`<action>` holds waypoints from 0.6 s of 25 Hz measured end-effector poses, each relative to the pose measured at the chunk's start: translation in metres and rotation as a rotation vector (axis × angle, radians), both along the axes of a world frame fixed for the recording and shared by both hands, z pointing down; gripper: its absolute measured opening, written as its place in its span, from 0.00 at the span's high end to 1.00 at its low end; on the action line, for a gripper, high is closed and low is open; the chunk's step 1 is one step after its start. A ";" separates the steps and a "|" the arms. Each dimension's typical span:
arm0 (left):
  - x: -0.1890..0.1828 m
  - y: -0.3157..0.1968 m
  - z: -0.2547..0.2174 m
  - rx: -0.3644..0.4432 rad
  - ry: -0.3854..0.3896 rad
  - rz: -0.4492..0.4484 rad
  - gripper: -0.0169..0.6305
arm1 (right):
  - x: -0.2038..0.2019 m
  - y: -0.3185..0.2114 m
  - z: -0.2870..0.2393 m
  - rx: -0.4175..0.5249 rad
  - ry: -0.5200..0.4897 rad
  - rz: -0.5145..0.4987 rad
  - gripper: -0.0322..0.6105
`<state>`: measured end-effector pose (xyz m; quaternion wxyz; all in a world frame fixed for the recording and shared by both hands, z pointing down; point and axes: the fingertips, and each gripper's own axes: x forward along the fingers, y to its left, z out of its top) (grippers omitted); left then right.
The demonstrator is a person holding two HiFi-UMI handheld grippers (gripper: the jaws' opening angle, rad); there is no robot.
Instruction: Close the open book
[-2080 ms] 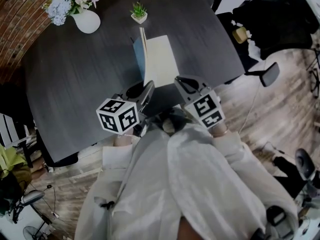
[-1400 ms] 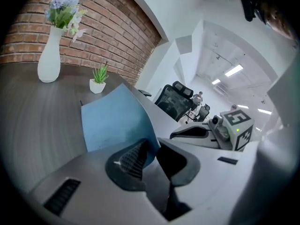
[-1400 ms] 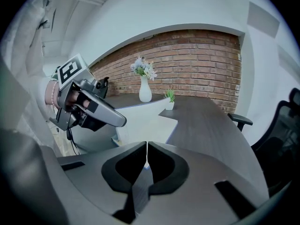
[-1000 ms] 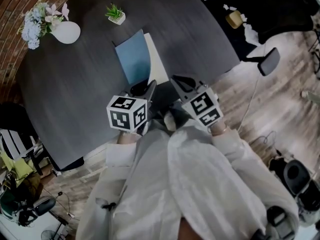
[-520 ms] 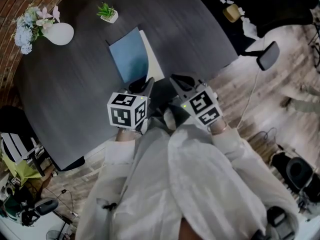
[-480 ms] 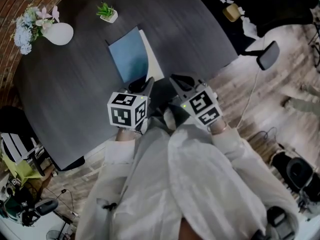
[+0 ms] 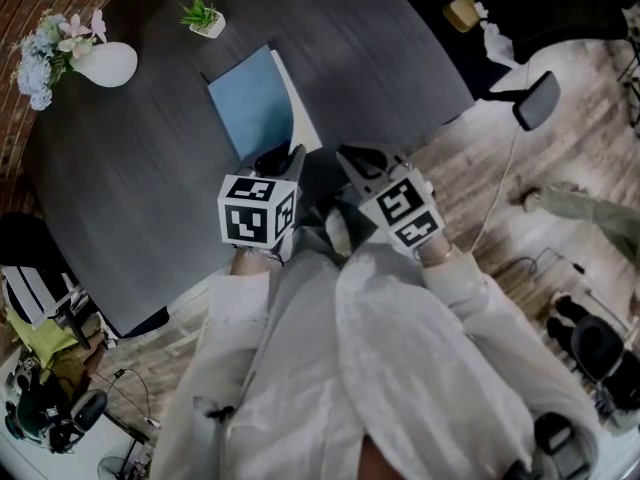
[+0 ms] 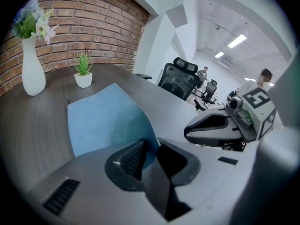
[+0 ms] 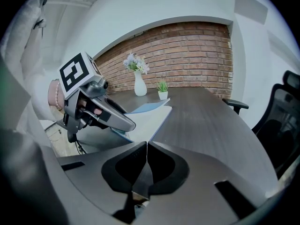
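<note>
Book on desk, blue cover almost flat. Left hand-held gripper grasping book's cover corner. Right hand-held gripper clenched, empty.

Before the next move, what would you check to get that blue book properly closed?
1. Left gripper holds the blue cover by its corner: ok.
2. Cover lying flat on the white pages: not ok, it curves up and a strip of pages shows.
3. Right gripper shut, empty, off the pages: ok.
4. Vase and potted plant clear of the cover: ok.
5. Pages' near edge on the table: cannot tell, the grippers hide it.
</note>
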<state>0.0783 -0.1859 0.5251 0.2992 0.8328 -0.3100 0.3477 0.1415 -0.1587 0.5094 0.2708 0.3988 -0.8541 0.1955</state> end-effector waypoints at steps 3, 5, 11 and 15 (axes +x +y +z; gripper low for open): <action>0.001 -0.001 0.004 0.005 -0.024 0.012 0.87 | -0.001 0.002 0.002 -0.007 -0.001 -0.001 0.93; 0.001 -0.001 0.006 0.006 -0.035 0.014 0.87 | -0.001 0.004 0.002 -0.017 0.006 -0.011 0.93; 0.004 -0.002 0.010 -0.001 -0.050 0.015 0.86 | 0.000 -0.001 0.002 -0.014 -0.006 0.000 0.93; 0.006 -0.002 0.014 -0.004 -0.058 0.012 0.85 | 0.002 -0.003 0.003 -0.010 -0.011 0.002 0.93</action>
